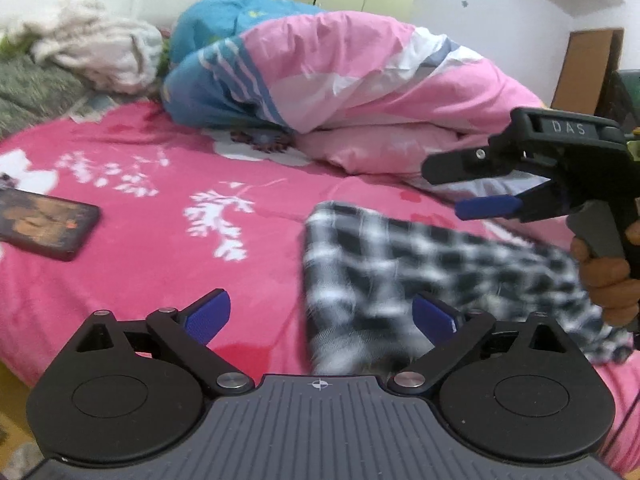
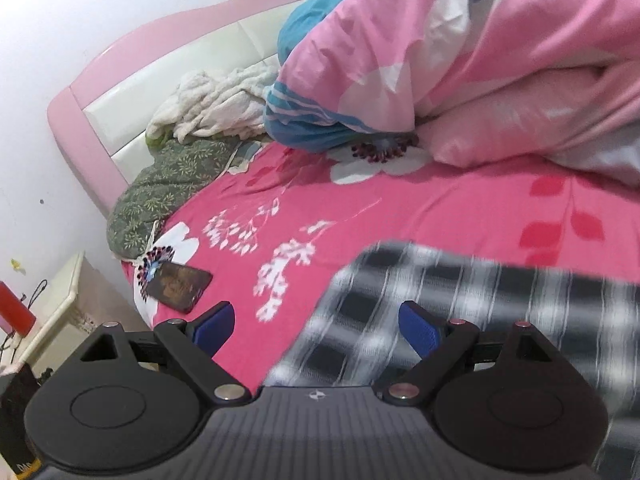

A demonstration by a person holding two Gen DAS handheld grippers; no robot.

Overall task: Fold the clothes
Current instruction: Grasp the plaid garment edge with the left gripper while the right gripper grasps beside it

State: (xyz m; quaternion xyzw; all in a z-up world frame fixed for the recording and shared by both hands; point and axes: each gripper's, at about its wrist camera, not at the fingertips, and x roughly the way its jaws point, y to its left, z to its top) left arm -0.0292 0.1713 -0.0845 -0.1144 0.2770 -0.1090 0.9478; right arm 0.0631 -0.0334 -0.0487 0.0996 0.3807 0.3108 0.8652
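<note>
Left wrist: phone [image 1: 44, 226] beside blurred, seemingly checked cloth [image 1: 420, 280].

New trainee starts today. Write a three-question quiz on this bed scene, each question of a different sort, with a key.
1. True or false: the left gripper is clamped on the checked garment.
2. What lies on the pink bedsheet to the left of the garment? A) a phone B) a book C) a shoe
3. Fill in: the right gripper has its jaws ____.

Key:
1. False; its jaws stand open.
2. A, the phone.
3. Open, nothing pinched.
</note>
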